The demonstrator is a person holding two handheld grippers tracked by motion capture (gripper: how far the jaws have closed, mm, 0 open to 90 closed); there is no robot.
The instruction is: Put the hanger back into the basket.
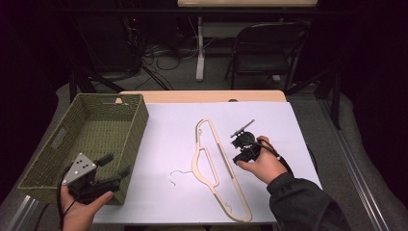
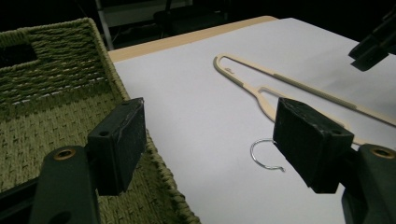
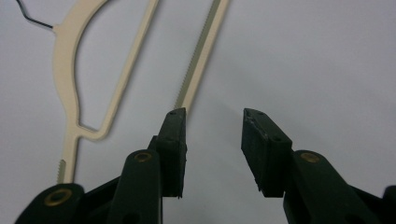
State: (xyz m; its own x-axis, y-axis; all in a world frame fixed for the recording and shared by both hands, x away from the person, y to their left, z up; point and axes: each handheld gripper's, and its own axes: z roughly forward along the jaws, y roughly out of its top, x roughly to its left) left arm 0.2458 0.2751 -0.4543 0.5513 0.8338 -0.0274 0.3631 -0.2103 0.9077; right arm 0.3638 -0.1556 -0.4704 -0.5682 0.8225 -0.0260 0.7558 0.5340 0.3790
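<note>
The hanger (image 1: 211, 166) is one flat, cream-coloured piece with a thin wire hook (image 1: 179, 174) at its neck. It lies on the white sheet (image 1: 168, 202) near the middle of the table, long bar running from far to near, hook pointing towards my left. In the right gripper view I see a ridged strip along the bar and a curved shoulder beside it.

I count one hanger, one basket (image 1: 137, 132), one sheet, two grippers.

My right gripper (image 1: 242, 137) sits just beside the hanger's bar on its right side, low over the sheet. Its jaws stand partly apart with nothing between them — one tip is right at the bar's edge, and I cannot tell whether it touches. My left gripper (image 1: 114, 164) hangs over the basket's near right corner, jaws wide and empty.

The green woven basket takes the table's left edge, its right wall touching the sheet. Between basket and hanger the sheet is bare — good room there. Right of the hanger the sheet runs bare to its edge. At the far side a strip of wooden tabletop (image 1: 202, 96) shows beyond the sheet.
</note>
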